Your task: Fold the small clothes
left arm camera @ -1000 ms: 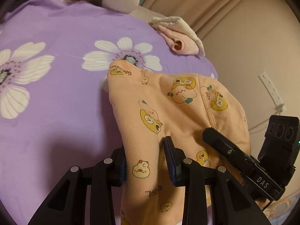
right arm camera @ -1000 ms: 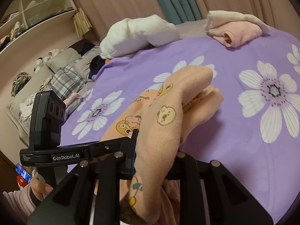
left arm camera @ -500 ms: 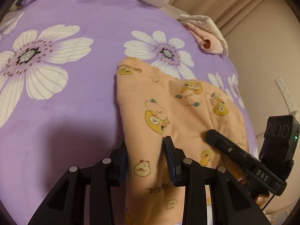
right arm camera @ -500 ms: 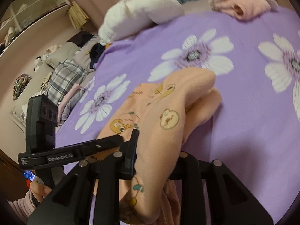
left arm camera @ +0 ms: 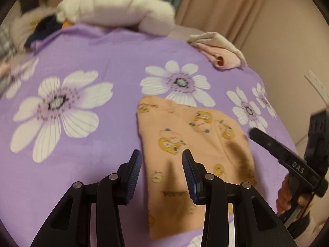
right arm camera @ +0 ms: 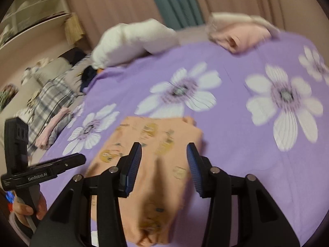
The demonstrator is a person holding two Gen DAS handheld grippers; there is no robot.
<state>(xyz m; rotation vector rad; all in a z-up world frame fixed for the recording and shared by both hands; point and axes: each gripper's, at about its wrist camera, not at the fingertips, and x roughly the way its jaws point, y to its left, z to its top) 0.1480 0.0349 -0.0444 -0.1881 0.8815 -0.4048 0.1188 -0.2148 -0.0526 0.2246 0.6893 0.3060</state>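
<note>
"GenRobot.AI" (left gripper), "DAS" (right gripper)

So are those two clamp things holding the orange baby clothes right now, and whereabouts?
Nothing is held. The left hand-held gripper and right hand-held gripper have just been opening; their pads stand clear of the orange garment lying on the purple sheet.

Warm dim room light. Both pictures blurry, edges bent round, corners black. Dark shadows on orange cloth.
</note>
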